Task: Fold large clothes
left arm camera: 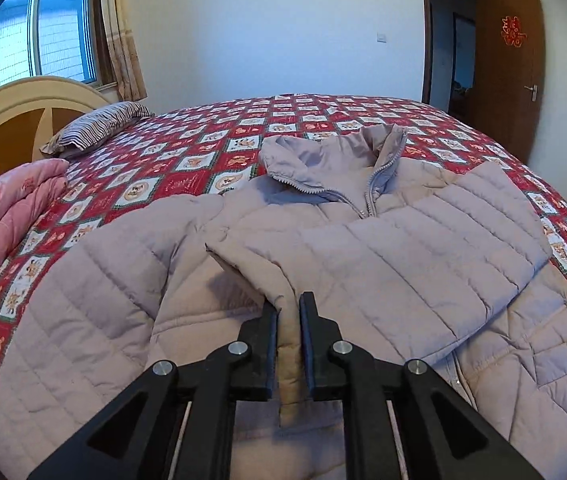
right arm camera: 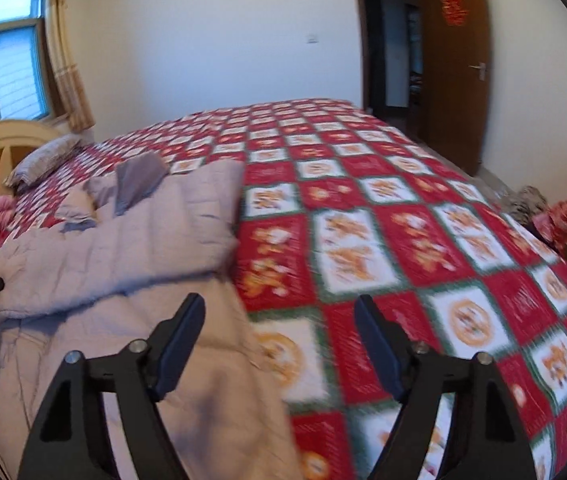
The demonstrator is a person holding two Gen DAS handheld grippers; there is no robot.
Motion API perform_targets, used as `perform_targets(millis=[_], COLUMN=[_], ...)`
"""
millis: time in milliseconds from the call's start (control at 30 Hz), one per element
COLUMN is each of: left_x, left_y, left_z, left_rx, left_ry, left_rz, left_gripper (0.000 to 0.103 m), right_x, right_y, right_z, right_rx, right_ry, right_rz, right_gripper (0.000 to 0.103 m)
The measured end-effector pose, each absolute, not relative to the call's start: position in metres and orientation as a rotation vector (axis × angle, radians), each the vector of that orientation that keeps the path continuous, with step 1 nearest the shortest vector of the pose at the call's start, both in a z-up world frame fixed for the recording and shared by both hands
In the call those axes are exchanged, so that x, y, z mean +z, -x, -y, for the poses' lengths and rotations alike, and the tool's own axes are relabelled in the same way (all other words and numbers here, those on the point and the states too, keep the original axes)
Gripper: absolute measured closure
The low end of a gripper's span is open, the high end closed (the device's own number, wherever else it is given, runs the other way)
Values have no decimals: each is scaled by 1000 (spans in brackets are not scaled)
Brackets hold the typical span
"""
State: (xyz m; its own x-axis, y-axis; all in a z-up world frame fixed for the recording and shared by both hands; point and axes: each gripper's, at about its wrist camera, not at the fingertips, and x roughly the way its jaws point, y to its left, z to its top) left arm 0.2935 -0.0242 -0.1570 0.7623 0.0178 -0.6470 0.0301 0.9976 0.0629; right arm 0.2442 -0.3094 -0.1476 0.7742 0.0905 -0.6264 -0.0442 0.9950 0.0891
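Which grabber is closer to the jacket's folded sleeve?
Left. The left gripper is clamped on the sleeve; the right gripper hangs open over the jacket's edge.

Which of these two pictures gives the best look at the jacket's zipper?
The left wrist view. It is sharp and looks straight at the jacket, with the zipper running down from the open collar. The right wrist view is blurred and sees the jacket from its side; no zipper can be made out there.

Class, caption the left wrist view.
Left hand-held gripper pinches a sleeve cuff of the lilac puffer jacket on the bed.
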Motion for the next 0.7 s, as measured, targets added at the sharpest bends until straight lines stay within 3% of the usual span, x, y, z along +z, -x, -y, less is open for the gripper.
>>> perform_targets(millis=[67, 200, 333, 467, 700], left_x=[-151, -134, -115, -114, -174], left_y=[-293, -283, -280, -305, -356], left_z=[25, 17, 11, 26, 45], left_rx=[12, 111, 126, 146, 272], left_ry=[-101, -161, -144, -131, -245], left_rz=[-703, -627, -553, -577, -698], left_gripper=[82, 16, 13, 13, 12], right_x=[-145, -135, -130, -134, -170], right_y=[-257, -282, -308, -336, -369], right_z=[298, 277, 263, 254, 230], right_rx=[82, 103, 110, 86, 106], right_ry=[-62, -33, -32, -25, -1], right_rz=[-680, -663, -649, -638, -742], right_gripper=[24, 24, 24, 32, 36])
